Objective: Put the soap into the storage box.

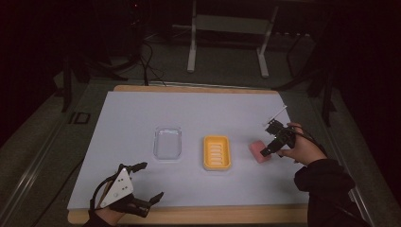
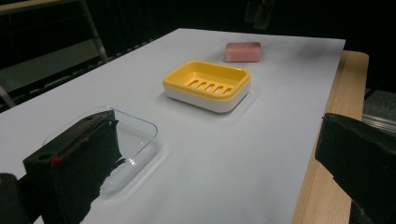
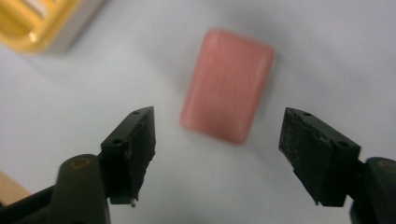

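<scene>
A pink soap bar (image 1: 258, 149) lies flat on the white table sheet (image 1: 198, 113), right of a yellow soap dish (image 1: 217, 152). My right gripper (image 1: 268, 142) hovers just above the bar, open, jaws wide apart. In the right gripper view the pink soap bar (image 3: 227, 84) sits just beyond the two black jaws and the right gripper (image 3: 217, 154) holds nothing. My left gripper (image 1: 149, 182) rests open near the table's front left edge. Its own view shows the soap bar (image 2: 243, 52) and the yellow dish (image 2: 208, 85) farther off.
A clear plastic lid or tray (image 1: 168, 143) lies left of the yellow dish; in the left gripper view the clear tray (image 2: 135, 140) is just beyond the left jaw. The wooden table edge (image 1: 189, 215) runs along the front. A metal stand (image 1: 227, 38) is behind the table.
</scene>
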Demonstrator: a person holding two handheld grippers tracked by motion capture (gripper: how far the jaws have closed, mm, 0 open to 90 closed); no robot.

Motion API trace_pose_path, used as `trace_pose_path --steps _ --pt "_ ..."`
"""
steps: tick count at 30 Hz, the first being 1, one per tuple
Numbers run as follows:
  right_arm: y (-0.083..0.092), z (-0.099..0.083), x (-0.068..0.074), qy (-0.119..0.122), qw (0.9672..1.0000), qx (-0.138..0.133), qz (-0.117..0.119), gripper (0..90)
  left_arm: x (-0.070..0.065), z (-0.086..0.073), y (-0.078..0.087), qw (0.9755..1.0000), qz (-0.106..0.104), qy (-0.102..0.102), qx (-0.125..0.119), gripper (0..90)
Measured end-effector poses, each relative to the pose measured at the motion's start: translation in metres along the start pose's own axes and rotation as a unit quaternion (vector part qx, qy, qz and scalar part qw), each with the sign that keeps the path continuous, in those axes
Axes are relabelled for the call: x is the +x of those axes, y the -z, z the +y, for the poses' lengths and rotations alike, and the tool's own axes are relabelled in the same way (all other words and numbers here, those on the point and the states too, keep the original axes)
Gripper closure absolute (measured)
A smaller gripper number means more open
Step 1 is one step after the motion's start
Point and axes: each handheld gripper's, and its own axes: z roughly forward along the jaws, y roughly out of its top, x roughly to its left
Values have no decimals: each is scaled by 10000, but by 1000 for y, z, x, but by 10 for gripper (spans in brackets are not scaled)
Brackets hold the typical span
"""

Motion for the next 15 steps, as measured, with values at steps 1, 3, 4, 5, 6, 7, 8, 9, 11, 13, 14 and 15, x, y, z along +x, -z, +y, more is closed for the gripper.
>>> trace_pose_path --steps 1,3,4,5,6,7,8,9,11,13,14,15 --pt "0 2 0 -6 9999 -111 6 276 0 0 0 10000 -2 1 0 6" --pt "-1 4 -1 -90 9996 -263 50 276 0 0 0 10000 -2 6 -7 6" --pt "-1 6 -1 -110 9993 -358 56 276 0 0 0 10000 -1 8 -9 6" --pt "-3 7 -1 -162 9988 -447 77 275 0 0 0 10000 1 5 -6 6" --pt "-4 8 -2 -232 9983 -530 84 276 0 0 0 10000 -2 7 -4 6" --pt "-6 9 -2 -240 9977 -634 54 276 0 0 0 10000 -4 5 -2 6" --pt "-8 10 -2 -288 9974 -655 66 276 0 0 0 10000 -3 0 2 6" --pt "-10 10 -3 -373 9971 -662 97 276 0 0 0 10000 -4 -4 1 6" --pt "-16 11 -4 -442 9966 -694 25 276 0 0 0 10000 -6 3 -5 6" --pt "-22 11 -5 -538 9964 -656 24 276 0 0 0 10000 -9 7 -8 6" --pt "-25 11 -5 -522 9966 -634 -16 275 0 0 0 10000 -7 7 -8 6" --pt "-29 11 -5 -554 9968 -580 -47 275 0 0 0 10000 -10 5 -7 6"
